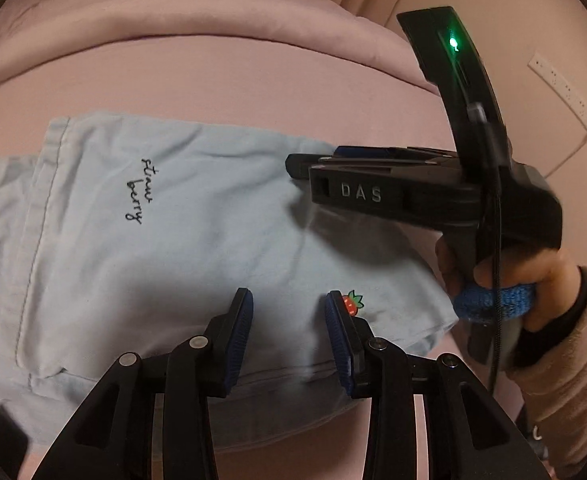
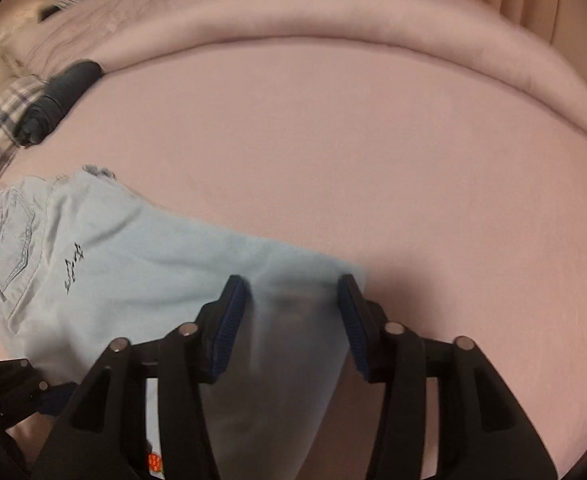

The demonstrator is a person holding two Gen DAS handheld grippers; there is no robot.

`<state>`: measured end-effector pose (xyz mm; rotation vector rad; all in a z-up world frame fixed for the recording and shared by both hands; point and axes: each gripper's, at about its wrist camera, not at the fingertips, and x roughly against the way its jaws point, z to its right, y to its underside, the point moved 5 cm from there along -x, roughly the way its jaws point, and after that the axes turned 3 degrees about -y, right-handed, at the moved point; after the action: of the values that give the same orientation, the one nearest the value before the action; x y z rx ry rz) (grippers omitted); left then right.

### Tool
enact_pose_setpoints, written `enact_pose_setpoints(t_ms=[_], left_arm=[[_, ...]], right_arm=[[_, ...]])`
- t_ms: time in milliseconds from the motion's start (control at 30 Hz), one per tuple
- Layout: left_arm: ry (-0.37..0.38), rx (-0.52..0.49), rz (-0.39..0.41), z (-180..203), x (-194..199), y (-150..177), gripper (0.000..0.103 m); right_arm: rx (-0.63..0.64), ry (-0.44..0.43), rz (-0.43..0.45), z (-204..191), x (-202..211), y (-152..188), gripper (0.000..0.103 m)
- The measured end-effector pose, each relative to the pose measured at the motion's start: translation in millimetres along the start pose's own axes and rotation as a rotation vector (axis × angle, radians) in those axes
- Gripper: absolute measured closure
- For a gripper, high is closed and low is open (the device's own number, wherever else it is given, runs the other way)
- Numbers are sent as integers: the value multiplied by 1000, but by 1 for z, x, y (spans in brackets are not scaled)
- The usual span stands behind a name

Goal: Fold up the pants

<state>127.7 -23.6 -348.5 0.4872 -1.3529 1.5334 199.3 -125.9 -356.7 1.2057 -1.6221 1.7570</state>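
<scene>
Left wrist view: folded pale-blue pants [image 1: 165,248] lie flat, both hand-held grippers released.

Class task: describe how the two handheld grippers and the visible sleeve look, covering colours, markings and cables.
Both are black plastic grippers with ribbed blue pads. The right gripper bears raised "DAS" lettering, a green light and a black cable. The hand has a beige fleecy sleeve and blue knitted band.

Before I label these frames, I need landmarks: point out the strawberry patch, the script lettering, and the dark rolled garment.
strawberry patch [image 1: 352,304], left wrist view, red berry body
script lettering [image 1: 139,190], left wrist view, middle of the words
dark rolled garment [image 2: 59,100], right wrist view, roll's middle
</scene>
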Motion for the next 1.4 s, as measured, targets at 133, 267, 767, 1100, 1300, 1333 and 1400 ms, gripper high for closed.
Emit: enact_pose_setpoints(t_ms=[133, 267, 767, 1100, 1300, 1333, 1400], left_arm=[[11, 4, 5, -5, 3, 3, 66], [17, 27, 12, -4, -1, -1, 66], [-41, 284, 185, -99, 106, 41, 40], [-118, 95, 151, -95, 100, 70, 40], [-12, 133, 169, -109, 107, 75, 40], [-5, 134, 168, -110, 108, 76, 40], [-2, 131, 169, -111, 110, 78, 40]], right_arm=[[37, 9, -5, -1, 9, 4, 53], [-17, -34, 63, -10, 51, 4, 53], [31, 12, 37, -49, 84, 82, 48], [208, 77, -32, -106, 74, 8, 51], [264, -75, 52, -137, 111, -22, 50], [266, -75, 62, -140, 106, -24, 50], [286, -68, 41, -150, 81, -32, 49]])
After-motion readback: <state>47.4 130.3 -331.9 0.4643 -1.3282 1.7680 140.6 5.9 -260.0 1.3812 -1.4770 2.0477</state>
